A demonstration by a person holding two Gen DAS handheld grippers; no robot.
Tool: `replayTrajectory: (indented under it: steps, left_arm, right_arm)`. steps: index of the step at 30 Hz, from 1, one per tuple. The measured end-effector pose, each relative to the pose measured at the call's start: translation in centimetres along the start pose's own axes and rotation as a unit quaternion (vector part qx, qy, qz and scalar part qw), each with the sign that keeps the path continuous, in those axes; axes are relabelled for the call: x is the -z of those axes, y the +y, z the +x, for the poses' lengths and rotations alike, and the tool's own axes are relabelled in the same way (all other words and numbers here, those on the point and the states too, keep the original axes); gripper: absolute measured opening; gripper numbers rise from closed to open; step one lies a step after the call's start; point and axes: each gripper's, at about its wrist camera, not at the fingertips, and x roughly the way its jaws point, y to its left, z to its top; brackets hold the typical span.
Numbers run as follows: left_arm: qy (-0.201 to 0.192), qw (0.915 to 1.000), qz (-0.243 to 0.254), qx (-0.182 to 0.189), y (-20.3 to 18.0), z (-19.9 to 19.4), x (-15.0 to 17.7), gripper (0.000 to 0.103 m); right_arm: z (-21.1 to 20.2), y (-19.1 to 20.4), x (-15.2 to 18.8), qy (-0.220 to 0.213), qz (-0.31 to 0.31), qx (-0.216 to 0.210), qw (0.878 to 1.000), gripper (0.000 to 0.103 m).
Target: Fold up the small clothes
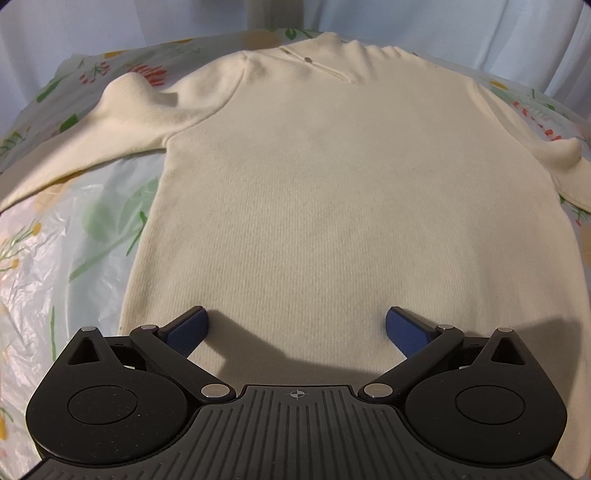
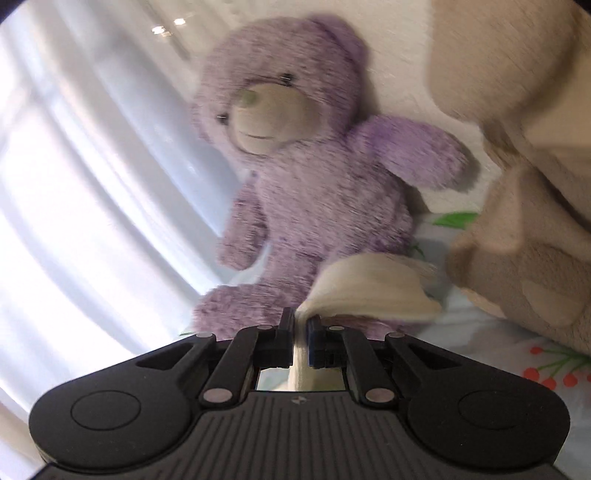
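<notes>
A cream knit sweater (image 1: pixel 314 192) lies flat on the flowered cover, collar at the far end, both sleeves spread out to the sides. My left gripper (image 1: pixel 297 326) is open and empty, its blue pads just above the sweater's near hem. My right gripper (image 2: pixel 301 325) is shut on a fold of cream sweater cloth (image 2: pixel 369 291), which bulges out past the fingertips. The right wrist view is blurred by motion.
A purple teddy bear (image 2: pixel 306 177) sits against white curtains (image 2: pixel 74 184) straight ahead of the right gripper. A beige plush toy (image 2: pixel 535 221) fills the right side. The flowered cover (image 1: pixel 74 240) is shiny plastic, with pale curtains (image 1: pixel 110 22) behind.
</notes>
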Motion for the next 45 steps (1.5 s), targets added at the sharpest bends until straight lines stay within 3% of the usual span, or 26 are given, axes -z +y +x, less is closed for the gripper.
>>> replayTrajectory:
  steps: [2,3,4,6,8,9,10,12,15,18,22,25,26,29,31,32,33,35,37,39,45]
  left_arm:
    - [-0.007,1.0,0.0,0.001,0.0,-0.1,0.1,0.103]
    - [-0.009,1.0,-0.001,0.002,0.1,-0.1,0.1,0.103]
    - [-0.008,1.0,-0.002,0.004,0.1,-0.1,0.1,0.103]
    - [-0.003,0.9997,-0.016,0.016,0.6,-0.3,-0.3,0.103]
    - [-0.006,0.9981,-0.04,0.046,1.6,-0.6,-1.1,0.103]
    - [-0.012,0.9961,-0.055,0.067,2.1,-1.0,-1.6,0.103]
    - [-0.022,0.9938,-0.069,0.085,2.7,-1.3,-2.2,0.103]
    - [-0.044,0.9883,-0.086,0.118,3.4,-1.7,-3.7,0.103]
    - [-0.07,0.9782,-0.105,0.165,4.2,-1.3,-6.4,0.103]
    - [-0.069,0.9676,-0.129,0.206,4.3,0.7,-9.8,0.103]
    - [-0.065,0.9686,-0.108,0.214,2.6,2.9,-13.8,0.103]
    - [-0.048,0.969,-0.101,0.221,1.5,4.7,-15.8,0.085]
    - [-0.035,0.9697,-0.103,0.219,1.1,5.5,-16.3,0.074]
    - [-0.006,0.9695,-0.103,0.222,0.6,7.4,-17.0,0.064]
    - [-0.01,0.9685,-0.104,0.226,0.5,7.7,-17.2,0.062]
    - [-0.008,0.967,-0.104,0.233,0.5,7.8,-17.4,0.056]
    - [-0.004,0.9645,-0.105,0.242,0.5,7.9,-17.5,0.044]
    - [0.01,0.9599,-0.108,0.259,0.1,8.4,-17.6,0.037]
    - [0.006,0.9613,-0.102,0.256,-0.2,8.8,-17.6,0.031]
    - [0.009,0.9621,-0.103,0.252,-0.3,9.1,-17.7,0.012]
    - [-0.03,0.9593,-0.103,0.261,0.7,6.9,-17.7,0.007]
  right_arm:
    - [-1.6,4.8,0.7,-0.008,-0.072,-0.061,0.995,0.006]
    - [-2.9,8.1,1.7,-0.005,-0.117,-0.112,0.987,0.006]
    - [-3.7,10.7,2.8,0.007,-0.151,-0.156,0.976,0.006]
    - [-5.1,15.7,6.0,0.056,-0.224,-0.239,0.943,0.008]
    - [-5.9,18.6,9.2,0.119,-0.26,-0.295,0.912,0.024]
    - [-6.2,19.2,10.6,0.136,-0.266,-0.306,0.904,0.048]
    - [-6.5,19.4,11.7,0.141,-0.274,-0.313,0.898,0.064]
    - [-7.1,19.3,13.5,0.147,-0.287,-0.314,0.893,0.066]
    - [-7.4,18.4,14.8,0.181,-0.256,-0.31,0.898,0.066]
    - [-7.6,17.1,15.3,0.21,-0.233,-0.306,0.899,0.066]
    - [-7.8,16.1,15.8,0.232,-0.214,-0.289,0.904,0.065]
    - [-7.8,15.3,15.6,0.238,-0.197,-0.283,0.908,0.063]
    - [-7.9,15.0,15.4,0.239,-0.192,-0.282,0.909,0.063]
    - [-7.6,14.6,15.0,0.237,-0.187,-0.271,0.914,0.062]
    - [-7.4,14.2,14.8,0.236,-0.183,-0.263,0.918,0.062]
    - [-7.3,14.1,14.8,0.236,-0.18,-0.26,0.919,0.062]
    - [-7.0,13.9,14.8,0.239,-0.177,-0.254,0.92,0.062]
    - [-6.6,13.7,14.9,0.242,-0.171,-0.248,0.922,0.061]
    - [-6.0,13.6,15.2,0.245,-0.164,-0.24,0.925,0.059]
    - [-5.7,13.5,15.3,0.249,-0.155,-0.228,0.928,0.058]
    - [-3.9,13.1,15.9,0.255,-0.142,-0.186,0.938,0.058]
